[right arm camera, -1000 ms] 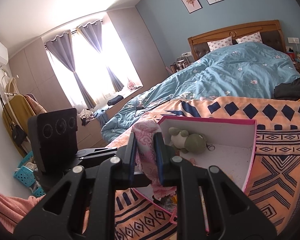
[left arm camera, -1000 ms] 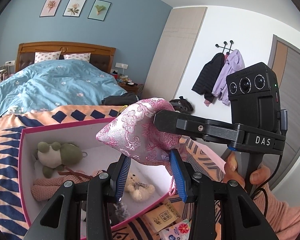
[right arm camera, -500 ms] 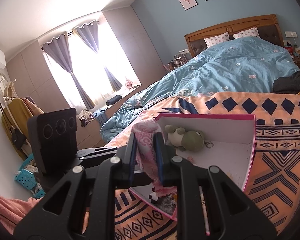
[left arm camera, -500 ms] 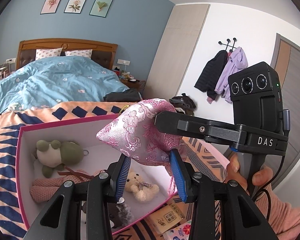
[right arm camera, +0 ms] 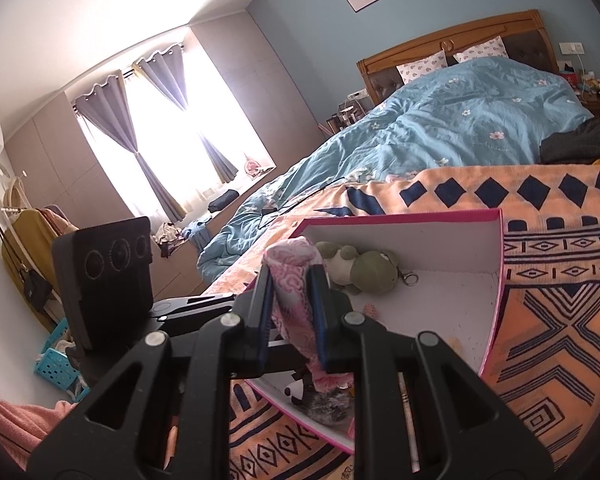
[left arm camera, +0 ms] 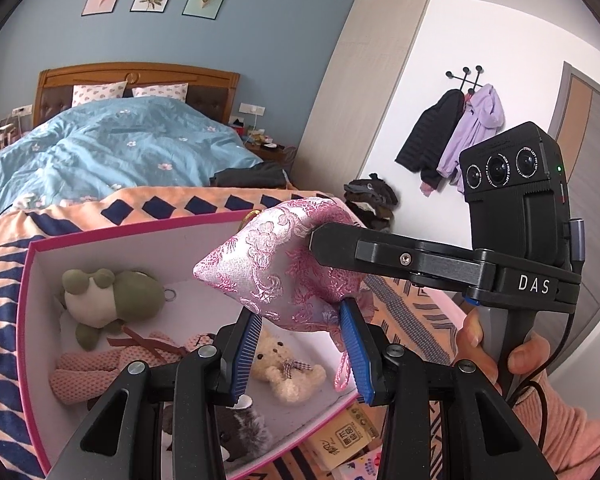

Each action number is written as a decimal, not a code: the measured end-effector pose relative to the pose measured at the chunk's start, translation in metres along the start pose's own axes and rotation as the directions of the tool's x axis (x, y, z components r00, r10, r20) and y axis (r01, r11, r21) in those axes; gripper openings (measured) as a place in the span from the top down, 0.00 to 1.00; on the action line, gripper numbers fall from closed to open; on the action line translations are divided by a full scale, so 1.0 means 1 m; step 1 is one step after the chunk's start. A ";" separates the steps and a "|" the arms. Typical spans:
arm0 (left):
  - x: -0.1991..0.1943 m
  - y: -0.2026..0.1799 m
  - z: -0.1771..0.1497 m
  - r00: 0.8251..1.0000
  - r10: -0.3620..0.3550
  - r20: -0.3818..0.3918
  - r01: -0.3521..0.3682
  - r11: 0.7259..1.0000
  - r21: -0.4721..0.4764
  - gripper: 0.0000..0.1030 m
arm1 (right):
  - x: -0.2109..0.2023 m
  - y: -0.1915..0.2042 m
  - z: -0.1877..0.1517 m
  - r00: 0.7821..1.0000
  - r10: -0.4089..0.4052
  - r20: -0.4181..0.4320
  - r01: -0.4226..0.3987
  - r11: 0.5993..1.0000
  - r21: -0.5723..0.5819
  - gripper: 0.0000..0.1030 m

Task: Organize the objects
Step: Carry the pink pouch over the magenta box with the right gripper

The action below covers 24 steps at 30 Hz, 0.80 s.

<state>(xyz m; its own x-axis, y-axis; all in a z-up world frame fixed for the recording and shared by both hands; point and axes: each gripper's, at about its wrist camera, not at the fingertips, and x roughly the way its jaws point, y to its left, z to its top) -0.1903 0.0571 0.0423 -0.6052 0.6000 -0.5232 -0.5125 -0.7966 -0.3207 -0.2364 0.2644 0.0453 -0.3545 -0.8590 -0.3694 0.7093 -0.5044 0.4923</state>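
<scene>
Left wrist view: the left tool (left arm camera: 302, 344) clamps the lower end of a pink brocade pouch (left arm camera: 276, 264), held above the pink-rimmed box (left arm camera: 32, 280) on the bed. The right tool (left arm camera: 320, 236) grips its upper end.

Right wrist view: the right tool (right arm camera: 290, 276) is closed on the pouch (right arm camera: 292, 280), beside a green plush frog (right arm camera: 360, 268) in the box (right arm camera: 496, 300).
</scene>
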 end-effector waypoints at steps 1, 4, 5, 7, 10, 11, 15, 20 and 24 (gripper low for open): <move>0.001 0.000 0.000 1.000 0.000 -0.003 0.000 1.000 0.000 0.60 | 0.000 -0.002 0.000 1.000 0.000 -0.001 0.000 1.000 0.004 0.80; 0.005 -0.001 -0.001 1.000 0.001 -0.012 -0.001 1.000 -0.001 0.60 | 0.001 -0.006 -0.002 1.000 -0.001 -0.001 0.001 1.000 0.015 0.80; 0.007 -0.001 -0.001 1.000 0.002 -0.015 -0.002 1.000 -0.001 0.60 | 0.001 -0.008 -0.002 1.000 -0.002 -0.002 0.002 1.000 0.019 0.80; 0.009 -0.001 -0.001 1.000 0.003 -0.020 -0.003 1.000 -0.004 0.60 | 0.002 -0.010 -0.003 1.000 -0.002 -0.004 0.002 1.000 0.025 0.79; 0.013 0.000 -0.002 1.000 0.005 -0.029 -0.005 1.000 -0.007 0.60 | 0.003 -0.014 -0.003 1.000 -0.005 -0.007 0.005 0.999 0.032 0.79; 0.014 0.000 -0.003 0.999 0.005 -0.033 -0.006 1.000 -0.008 0.60 | 0.003 -0.015 -0.003 1.000 -0.007 -0.008 0.008 0.999 0.035 0.79; 0.018 0.000 -0.003 0.999 0.010 -0.048 -0.011 1.000 -0.014 0.60 | 0.004 -0.020 -0.005 1.000 -0.010 -0.014 0.011 0.999 0.050 0.79; 0.025 0.001 -0.002 0.998 0.014 -0.066 -0.016 1.000 -0.020 0.60 | 0.007 -0.026 -0.007 1.000 -0.015 -0.022 0.016 0.997 0.073 0.79; 0.032 0.003 -0.002 0.996 0.023 -0.087 -0.026 0.999 -0.028 0.60 | 0.010 -0.032 -0.008 0.999 -0.028 -0.035 0.031 0.995 0.092 0.79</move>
<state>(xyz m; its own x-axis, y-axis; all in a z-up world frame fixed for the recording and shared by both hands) -0.2101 0.0735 0.0234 -0.5614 0.5727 -0.5974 -0.4796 -0.8134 -0.3290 -0.2575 0.2725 0.0198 -0.3524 -0.8410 -0.4106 0.6388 -0.5367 0.5512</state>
